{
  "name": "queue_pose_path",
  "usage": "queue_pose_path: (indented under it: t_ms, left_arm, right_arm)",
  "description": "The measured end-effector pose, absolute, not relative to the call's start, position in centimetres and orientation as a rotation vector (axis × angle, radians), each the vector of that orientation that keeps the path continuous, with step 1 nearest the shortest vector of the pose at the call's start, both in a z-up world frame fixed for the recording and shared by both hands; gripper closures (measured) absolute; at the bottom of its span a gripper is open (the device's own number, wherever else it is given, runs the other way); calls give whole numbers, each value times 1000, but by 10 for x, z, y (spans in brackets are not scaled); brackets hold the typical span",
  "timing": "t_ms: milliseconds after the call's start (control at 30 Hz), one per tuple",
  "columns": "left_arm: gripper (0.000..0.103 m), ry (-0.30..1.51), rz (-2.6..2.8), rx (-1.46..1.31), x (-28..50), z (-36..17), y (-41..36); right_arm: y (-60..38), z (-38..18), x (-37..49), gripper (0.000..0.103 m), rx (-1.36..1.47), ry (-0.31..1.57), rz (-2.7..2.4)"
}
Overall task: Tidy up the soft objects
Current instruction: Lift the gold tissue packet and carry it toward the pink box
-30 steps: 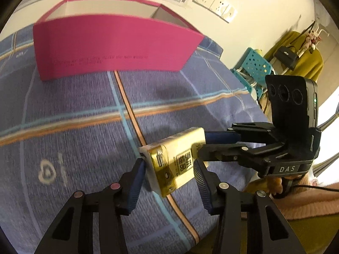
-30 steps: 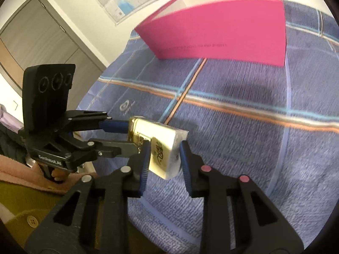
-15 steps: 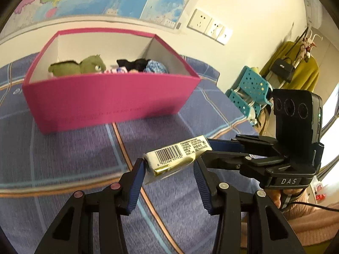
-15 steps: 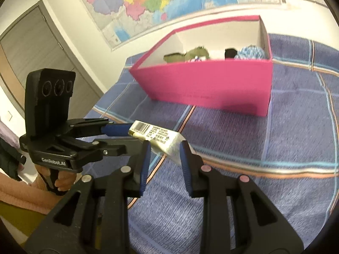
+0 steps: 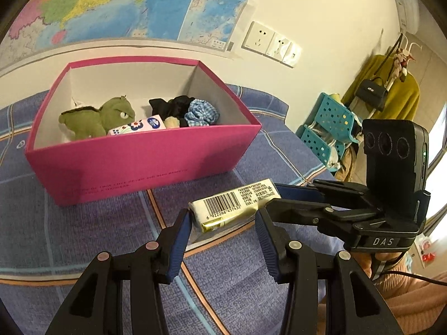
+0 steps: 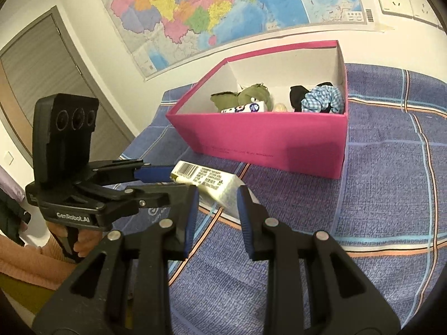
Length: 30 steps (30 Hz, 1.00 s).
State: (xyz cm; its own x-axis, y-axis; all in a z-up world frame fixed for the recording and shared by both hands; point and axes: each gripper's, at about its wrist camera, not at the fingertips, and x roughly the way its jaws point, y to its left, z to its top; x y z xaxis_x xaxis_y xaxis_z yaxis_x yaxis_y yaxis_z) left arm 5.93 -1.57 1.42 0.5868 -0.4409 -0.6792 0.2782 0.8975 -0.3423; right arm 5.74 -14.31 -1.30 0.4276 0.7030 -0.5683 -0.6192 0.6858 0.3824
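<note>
Since the earlier frame, both grippers have lifted the tissue pack off the bedspread, and the inside of the pink box has come into view. The pack now hangs in the air just in front of the box's near wall, not yet over the opening.

The left gripper is closed on 1 end of the pack; the right gripper is closed on the other end. Both sets of blue pads press into the wrapper.

Handling, as judged: the pack is light and soft, with a slick plastic film. It dents under the pads and may slip or sag if only 1 end is held. Hold it across the short ends, as now.

Readable writing: a barcode on the pack with digits "6 922266 457432"; "DAS" on the right gripper body; "GenRobot.AI" on the left gripper body. The small print line on the box wall is not legible.

Inside the box lie a green plush toy, a second tissue pack and 2 scrunchies.
</note>
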Motion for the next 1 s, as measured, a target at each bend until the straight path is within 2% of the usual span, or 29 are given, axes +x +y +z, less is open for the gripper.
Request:
queue_pose_path:
  t_ms: [1000]
  left_arm:
    - [56, 804, -418, -181, 83, 29, -22]
  right_arm:
    - [-149, 6, 77, 72, 133, 710, 813]
